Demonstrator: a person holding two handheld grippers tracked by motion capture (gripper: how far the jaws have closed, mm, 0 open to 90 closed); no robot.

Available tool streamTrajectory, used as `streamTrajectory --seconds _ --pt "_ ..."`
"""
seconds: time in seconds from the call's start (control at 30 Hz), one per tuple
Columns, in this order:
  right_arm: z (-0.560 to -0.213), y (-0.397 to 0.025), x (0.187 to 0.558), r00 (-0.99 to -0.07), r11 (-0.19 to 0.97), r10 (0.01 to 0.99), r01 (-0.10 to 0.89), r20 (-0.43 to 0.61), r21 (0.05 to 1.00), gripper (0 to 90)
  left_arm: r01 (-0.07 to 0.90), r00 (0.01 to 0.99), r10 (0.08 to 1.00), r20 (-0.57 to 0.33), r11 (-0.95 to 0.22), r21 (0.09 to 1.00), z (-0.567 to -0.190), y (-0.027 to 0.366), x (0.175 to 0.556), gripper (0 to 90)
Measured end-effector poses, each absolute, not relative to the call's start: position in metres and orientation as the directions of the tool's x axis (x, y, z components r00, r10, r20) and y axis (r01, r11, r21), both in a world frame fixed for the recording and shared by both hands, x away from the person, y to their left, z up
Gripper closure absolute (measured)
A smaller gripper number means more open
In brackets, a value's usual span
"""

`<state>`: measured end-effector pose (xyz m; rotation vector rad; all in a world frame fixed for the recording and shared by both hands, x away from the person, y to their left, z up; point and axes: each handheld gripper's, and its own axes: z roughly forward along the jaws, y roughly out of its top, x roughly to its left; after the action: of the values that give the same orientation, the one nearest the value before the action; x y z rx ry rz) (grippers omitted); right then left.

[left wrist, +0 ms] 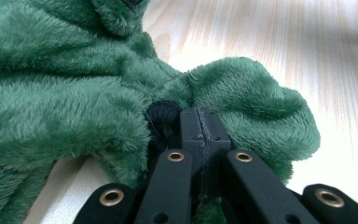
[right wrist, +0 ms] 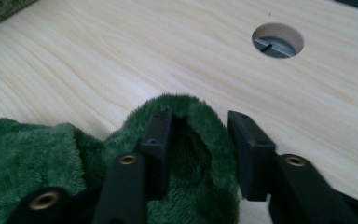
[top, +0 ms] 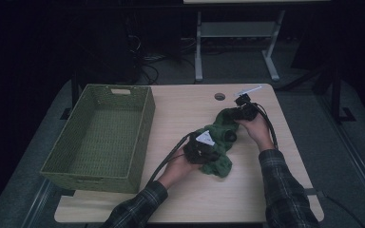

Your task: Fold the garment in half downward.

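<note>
A green plush cloth (top: 220, 165) lies crumpled on the light wooden table (top: 185, 114), right of centre. My left gripper (top: 200, 148) sits on the cloth's near left part. In the left gripper view its jaws are pressed together (left wrist: 199, 122) on a pinch of the cloth (left wrist: 74, 93), beside a small black trim piece (left wrist: 161, 112). My right gripper (top: 242, 111) rests at the cloth's far end. In the right gripper view it (right wrist: 200, 128) stands open, with a raised fold of the cloth (right wrist: 186, 105) between the two jaws.
A green woven basket (top: 141, 127) stands on the table's left side, with nothing in it. A round cable hole (top: 219, 96) sits near the far edge, also seen as the hole (right wrist: 278, 40) ahead of the right gripper. Desk legs and cables stand on the floor beyond.
</note>
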<state>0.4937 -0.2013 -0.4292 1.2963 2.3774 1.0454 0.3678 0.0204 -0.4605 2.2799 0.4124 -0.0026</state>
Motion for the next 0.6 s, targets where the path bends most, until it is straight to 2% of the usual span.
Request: streamTrajectory --seconds 0.1,0.17,0.4,0.6 --pt "-0.432 -0.201 0.494 -0.582 0.358 0.804 0.639 0.123 0.680 79.3 0.295 0.947 0.294 -0.132 -0.627 0.721 -0.460 0.020 0.368 90.0" --pt "-0.432 -0.201 0.492 -0.592 0.362 0.796 0.632 0.125 0.685 84.6 0.297 0.946 0.295 -0.133 -0.627 0.720 -0.460 0.020 0.368 89.9" --pt "-0.411 -0.204 0.481 -0.622 0.356 0.773 0.591 0.128 0.723 86.8 0.293 0.946 0.298 -0.125 -0.627 0.721 -0.461 0.019 0.367 90.0" --pt "-0.384 -0.203 0.462 -0.673 0.356 0.731 0.516 0.111 0.779 87.2 0.280 0.949 0.295 -0.108 -0.636 0.720 -0.460 0.019 0.367 90.0"
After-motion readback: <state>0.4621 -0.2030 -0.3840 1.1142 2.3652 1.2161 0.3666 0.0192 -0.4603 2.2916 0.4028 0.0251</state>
